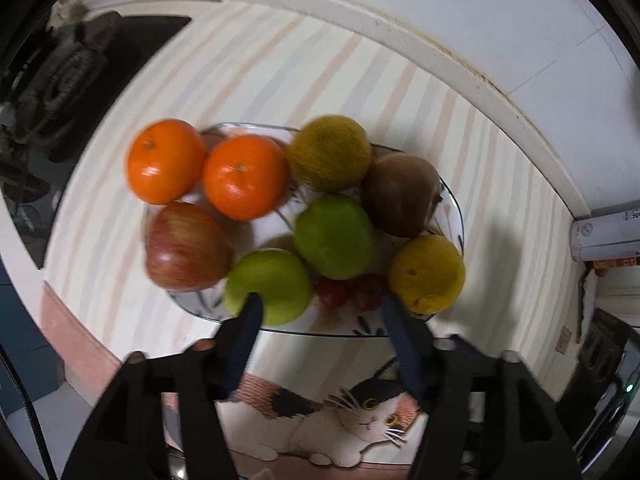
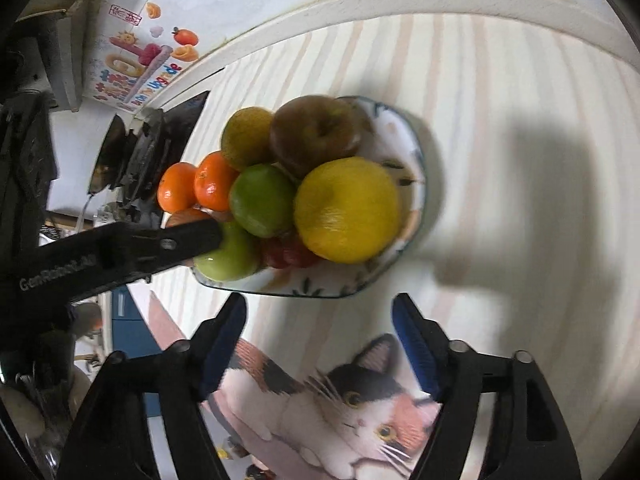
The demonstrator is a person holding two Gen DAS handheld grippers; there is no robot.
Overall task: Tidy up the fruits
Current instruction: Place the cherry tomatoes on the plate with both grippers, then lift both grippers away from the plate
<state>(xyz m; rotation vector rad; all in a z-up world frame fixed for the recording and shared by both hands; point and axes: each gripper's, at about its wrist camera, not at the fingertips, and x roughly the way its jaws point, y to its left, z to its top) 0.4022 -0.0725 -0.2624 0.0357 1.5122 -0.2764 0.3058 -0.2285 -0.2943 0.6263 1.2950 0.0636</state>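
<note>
A patterned plate (image 1: 280, 324) (image 2: 416, 168) holds piled fruit: two oranges (image 1: 244, 178) (image 2: 214, 184), a red apple (image 1: 186, 246), two green apples (image 1: 334, 236) (image 2: 262, 200), a yellow citrus (image 1: 428, 274) (image 2: 346, 210), a brown fruit (image 1: 400, 194) (image 2: 316, 132), a fuzzy yellow-green fruit (image 1: 330, 154) (image 2: 248, 136) and small red fruits (image 1: 352, 292) (image 2: 286, 254). My left gripper (image 1: 322, 306) is open and empty, its fingertips over the plate's near rim, one fingertip in front of the nearer green apple (image 1: 268, 284). It also shows in the right wrist view (image 2: 192, 236). My right gripper (image 2: 320, 306) is open and empty, just short of the plate.
The plate stands on a striped tablecloth (image 1: 360, 80) (image 2: 500, 120) with a cat picture (image 1: 360, 412) (image 2: 360, 412) on the near side. A dark stove (image 1: 80, 80) (image 2: 136, 152) lies to the left. A white wall ledge (image 1: 440, 52) runs behind. Boxes (image 1: 604, 236) stand at the right.
</note>
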